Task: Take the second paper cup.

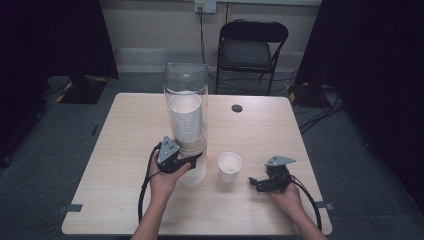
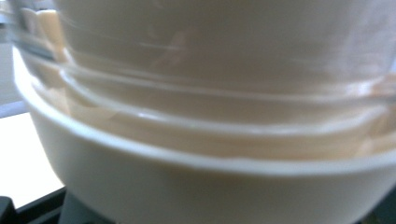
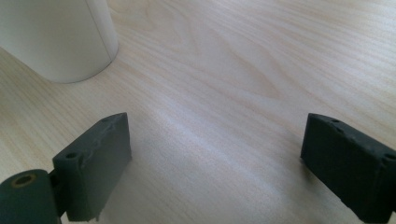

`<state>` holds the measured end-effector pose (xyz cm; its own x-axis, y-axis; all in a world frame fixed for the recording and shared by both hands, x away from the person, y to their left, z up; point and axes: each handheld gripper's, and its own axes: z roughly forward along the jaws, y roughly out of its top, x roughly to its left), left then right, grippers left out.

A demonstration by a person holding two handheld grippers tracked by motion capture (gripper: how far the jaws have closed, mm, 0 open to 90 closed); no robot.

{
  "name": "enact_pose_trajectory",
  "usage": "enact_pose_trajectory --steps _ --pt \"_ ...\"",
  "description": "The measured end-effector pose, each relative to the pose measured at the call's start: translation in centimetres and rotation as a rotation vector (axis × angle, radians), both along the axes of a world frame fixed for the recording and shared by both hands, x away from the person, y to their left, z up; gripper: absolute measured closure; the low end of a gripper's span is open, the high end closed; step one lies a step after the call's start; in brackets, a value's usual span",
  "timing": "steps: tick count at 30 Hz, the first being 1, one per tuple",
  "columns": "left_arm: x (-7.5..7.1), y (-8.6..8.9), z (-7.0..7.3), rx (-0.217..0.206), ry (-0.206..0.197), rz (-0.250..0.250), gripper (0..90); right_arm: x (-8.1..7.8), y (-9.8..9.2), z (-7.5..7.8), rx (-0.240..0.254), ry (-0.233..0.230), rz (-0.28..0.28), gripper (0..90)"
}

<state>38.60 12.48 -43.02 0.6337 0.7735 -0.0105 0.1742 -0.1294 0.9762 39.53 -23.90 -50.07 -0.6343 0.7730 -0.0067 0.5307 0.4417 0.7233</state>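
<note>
Left tongs (image 1: 196,158) pinch the lowest cup (image 2: 210,186) at the base of the clear dispenser tube (image 1: 186,90) to draw it out, while right tongs (image 3: 215,163), spread and empty, rest on the worktop (image 1: 125,200) beside a freed paper cup (image 1: 229,166).

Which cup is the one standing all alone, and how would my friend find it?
Start at the tall clear tube on the wooden table, the one with a stack of cups inside. Just right of its base stands a single white cup, upright and open on top. It alone stands outside the tube.
</note>
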Motion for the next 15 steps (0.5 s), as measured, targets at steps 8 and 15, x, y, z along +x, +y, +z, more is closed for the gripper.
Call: enact_pose_trajectory --steps 8,15 --pt "0.2 -0.2 -1.3 0.042 0.036 0.017 34.6 0.0 0.0 0.0 0.001 -0.004 0.001 7.9" --pt "-1.1 0.3 -5.7 0.098 0.176 -0.003 35.4 0.0 0.0 0.0 0.001 0.001 -0.001 7.9"
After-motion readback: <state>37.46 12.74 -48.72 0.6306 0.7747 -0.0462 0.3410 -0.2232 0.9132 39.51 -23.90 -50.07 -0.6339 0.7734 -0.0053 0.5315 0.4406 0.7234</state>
